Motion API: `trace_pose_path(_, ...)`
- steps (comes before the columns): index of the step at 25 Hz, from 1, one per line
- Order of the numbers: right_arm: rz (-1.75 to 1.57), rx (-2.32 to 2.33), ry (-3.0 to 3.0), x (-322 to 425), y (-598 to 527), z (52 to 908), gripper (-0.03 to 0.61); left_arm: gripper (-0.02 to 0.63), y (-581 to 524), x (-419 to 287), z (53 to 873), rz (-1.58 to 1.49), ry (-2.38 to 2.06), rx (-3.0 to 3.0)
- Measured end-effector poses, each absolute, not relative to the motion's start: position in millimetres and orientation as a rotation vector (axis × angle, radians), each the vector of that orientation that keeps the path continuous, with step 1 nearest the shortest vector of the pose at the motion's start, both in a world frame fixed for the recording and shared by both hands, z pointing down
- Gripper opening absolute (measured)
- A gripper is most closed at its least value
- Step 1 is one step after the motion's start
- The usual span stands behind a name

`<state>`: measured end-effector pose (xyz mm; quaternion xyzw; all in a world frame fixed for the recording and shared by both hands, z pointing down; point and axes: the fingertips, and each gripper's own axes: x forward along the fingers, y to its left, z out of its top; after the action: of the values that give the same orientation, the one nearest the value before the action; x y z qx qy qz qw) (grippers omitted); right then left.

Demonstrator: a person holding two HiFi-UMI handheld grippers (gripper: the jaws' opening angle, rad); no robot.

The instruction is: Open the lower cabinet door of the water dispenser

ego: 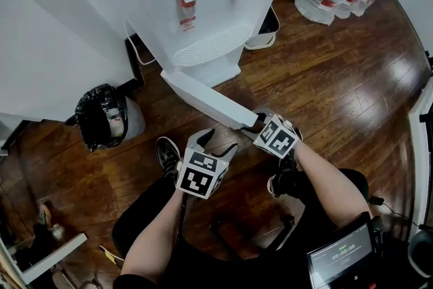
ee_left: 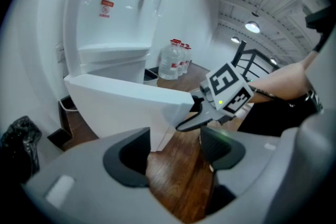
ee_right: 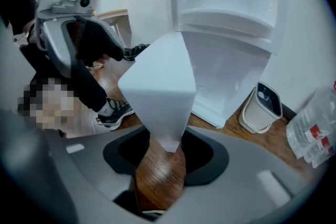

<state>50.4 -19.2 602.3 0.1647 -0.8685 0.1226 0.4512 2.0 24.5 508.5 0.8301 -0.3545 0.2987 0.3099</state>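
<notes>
Step in hand: swinging the flat white lower cabinet door wider. Judged best done by following its arc round the hinge, with a firm hold on the free edge and no straight tug.
Right gripper: clenched on the door's outer corner.
Left gripper: released, nothing between its jaws; just beside the door.
Door's look: plain smooth panel, already well ajar.
Door's place: foot of the tall white plastic water dispenser, jutting out over the brown wooden floor.

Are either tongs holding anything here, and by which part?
The right tongs grip the lower cabinet door at a corner of its free, swung-out edge. The left tongs are open and empty.
</notes>
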Motion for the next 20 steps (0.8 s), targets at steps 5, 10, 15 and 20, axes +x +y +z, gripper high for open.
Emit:
trace_pose_path(5,0.252,0.245,-2.180,31,13,599,0.181,0.301,33,-31,514,0.855,-0.941,2.228)
trace_pose_path(10,0.230,0.112,-2.238,7,46,590,0.156,0.301,60,-48,520,1.002,-0.788,2.252)
trace_pose_path(15,0.171,-0.047,-2.244,-21,67,577,0.112,0.301,58,-68,504,1.012,-0.791,2.239)
trace_pose_path(20,0.167,-0.125,-2.249,-43,79,577,0.109,0.301,53,-97,504,0.992,-0.914,2.178)
